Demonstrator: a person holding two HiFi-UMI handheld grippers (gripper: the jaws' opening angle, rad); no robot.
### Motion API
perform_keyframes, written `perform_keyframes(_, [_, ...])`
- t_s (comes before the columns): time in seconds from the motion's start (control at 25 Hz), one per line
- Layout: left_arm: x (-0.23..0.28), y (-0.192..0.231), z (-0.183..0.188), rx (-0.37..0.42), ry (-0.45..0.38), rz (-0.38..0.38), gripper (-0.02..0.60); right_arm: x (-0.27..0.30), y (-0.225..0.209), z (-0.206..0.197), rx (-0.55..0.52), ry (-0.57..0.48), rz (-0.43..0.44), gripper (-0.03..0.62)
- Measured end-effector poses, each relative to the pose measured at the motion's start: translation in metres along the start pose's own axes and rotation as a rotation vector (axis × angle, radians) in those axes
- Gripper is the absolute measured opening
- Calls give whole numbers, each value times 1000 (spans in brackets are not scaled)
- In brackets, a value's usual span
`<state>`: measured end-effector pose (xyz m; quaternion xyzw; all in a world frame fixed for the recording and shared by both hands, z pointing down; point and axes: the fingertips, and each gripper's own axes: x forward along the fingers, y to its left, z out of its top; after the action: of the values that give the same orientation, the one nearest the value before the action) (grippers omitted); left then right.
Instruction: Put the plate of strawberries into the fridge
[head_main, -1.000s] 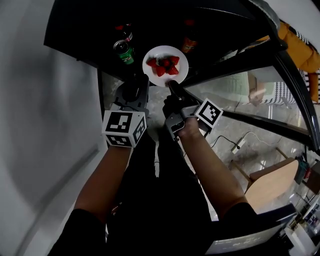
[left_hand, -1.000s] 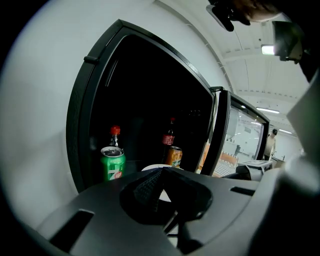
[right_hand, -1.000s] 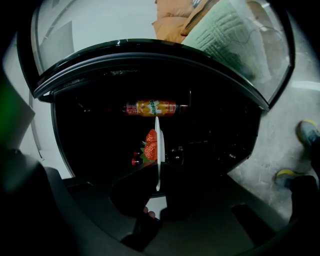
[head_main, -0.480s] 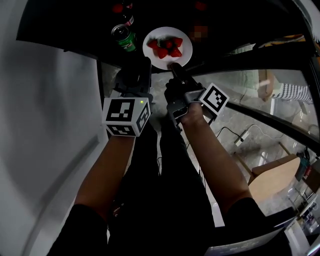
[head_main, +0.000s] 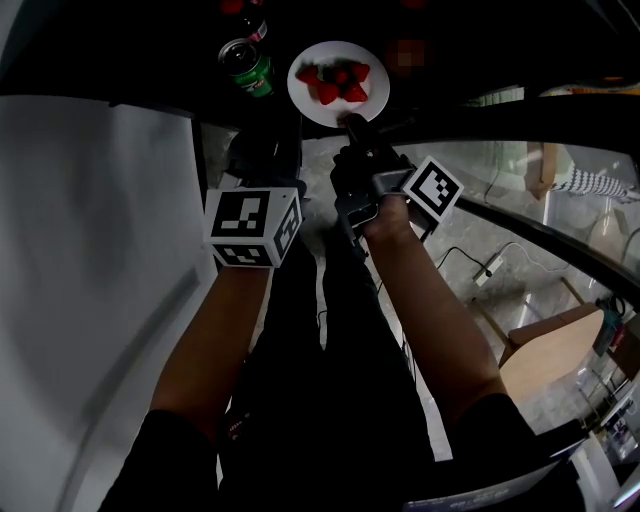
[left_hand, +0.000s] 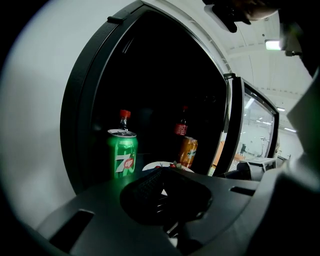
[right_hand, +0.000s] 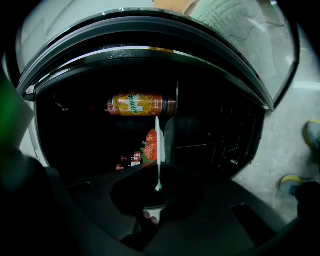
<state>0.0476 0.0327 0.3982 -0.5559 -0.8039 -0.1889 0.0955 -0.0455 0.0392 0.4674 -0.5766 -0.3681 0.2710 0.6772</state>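
Observation:
The white plate carrying several red strawberries sits inside the dark fridge, on or just above a shelf. My right gripper is shut on the plate's near rim. In the right gripper view the plate shows edge-on between the jaws, with the strawberries on its left face. My left gripper hovers just left of the plate at the fridge opening. Its jaws look closed and hold nothing.
A green soda can stands left of the plate, an orange can behind it, and two red-capped bottles further back. The fridge's glass door hangs open to the right. A wooden stool is on the floor at lower right.
Both grippers moved forward and the plate went deeper into the fridge, now level with the green can. The right gripper kept its hold.

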Motion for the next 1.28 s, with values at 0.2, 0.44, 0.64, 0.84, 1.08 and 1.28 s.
perform_keyframes(0.2, [3,1,-7,-11,4,-1,5,4,-7,3,-1,-3,-9,20])
perform_keyframes(0.44, [5,1,-12,-18,8,-2,5,7,-11,4,-8,-15,-17,18])
perform_keyframes(0.64, [5,2,-17,-26,10,0,5,6,-14,5,-6,-17,-26,18])
perform_keyframes(0.84, [7,6,-19,-41,21,7,5,10,-17,5,7,-20,-53,20])
perform_keyframes(1.08, [6,5,-23,-47,25,8,5,8,-18,6,5,-21,-45,20])
perform_keyframes(1.28, [7,10,-21,-47,26,9,5,13,-15,5,-6,-23,-41,21])
